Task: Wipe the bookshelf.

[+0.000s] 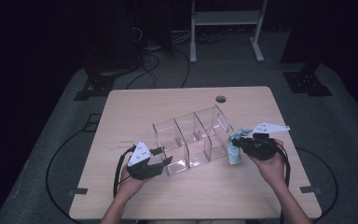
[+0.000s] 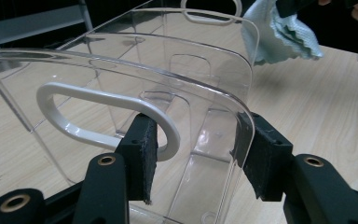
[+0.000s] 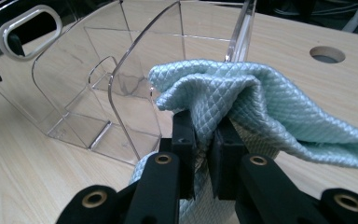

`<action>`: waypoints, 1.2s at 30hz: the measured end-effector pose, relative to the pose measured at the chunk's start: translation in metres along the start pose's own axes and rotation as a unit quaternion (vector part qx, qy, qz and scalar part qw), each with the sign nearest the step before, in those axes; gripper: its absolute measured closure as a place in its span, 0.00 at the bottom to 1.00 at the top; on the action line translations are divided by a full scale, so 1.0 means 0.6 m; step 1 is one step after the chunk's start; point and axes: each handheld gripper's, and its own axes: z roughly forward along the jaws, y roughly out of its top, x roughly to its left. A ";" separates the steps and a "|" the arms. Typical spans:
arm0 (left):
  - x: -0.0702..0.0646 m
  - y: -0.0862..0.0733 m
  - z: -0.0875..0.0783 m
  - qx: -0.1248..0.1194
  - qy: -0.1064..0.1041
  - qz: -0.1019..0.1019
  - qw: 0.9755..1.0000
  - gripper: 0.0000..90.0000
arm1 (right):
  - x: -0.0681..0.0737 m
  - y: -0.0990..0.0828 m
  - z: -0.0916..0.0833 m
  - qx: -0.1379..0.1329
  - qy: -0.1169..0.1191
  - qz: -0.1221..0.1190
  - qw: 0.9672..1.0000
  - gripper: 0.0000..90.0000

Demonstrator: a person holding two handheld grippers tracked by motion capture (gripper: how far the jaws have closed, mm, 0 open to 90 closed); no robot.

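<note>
A clear plastic organizer [image 1: 193, 140] with several compartments lies slantwise on the wooden table [image 1: 168, 100]. My left gripper [image 1: 161, 156] is at its near left end. In the left gripper view the jaws [image 2: 198, 149] clamp the corner of the end wall, one pad at the white handle ring [image 2: 74, 95], the other on the outside of the side wall. My right gripper [image 1: 237, 142] hovers at the organizer's right end, shut on a bunched light blue cloth [image 1: 234, 151]. In the right gripper view the cloth [image 3: 242, 93] bulges out over the pinching jaws [image 3: 205, 130], just beside the organizer's nearest divider [image 3: 135, 84].
A round cable hole [image 1: 221, 99] is cut near the table's far edge. Behind the table, a white metal frame [image 1: 226, 28] and black cables [image 1: 154, 60] sit on the grey floor. Bare tabletop lies to the left and along the front edge.
</note>
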 end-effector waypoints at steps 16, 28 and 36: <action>-0.001 -0.002 0.000 -0.003 -0.002 -0.001 1.000 0.54 | -0.005 -0.024 0.019 0.018 -0.002 0.011 1.000 0.91; -0.001 -0.002 0.003 -0.001 -0.008 -0.004 1.000 0.54 | -0.020 -0.090 0.105 0.091 -0.009 0.028 0.995 0.91; -0.002 -0.002 0.002 -0.001 -0.008 -0.003 1.000 0.54 | -0.018 -0.063 0.067 0.041 -0.010 0.031 0.999 0.91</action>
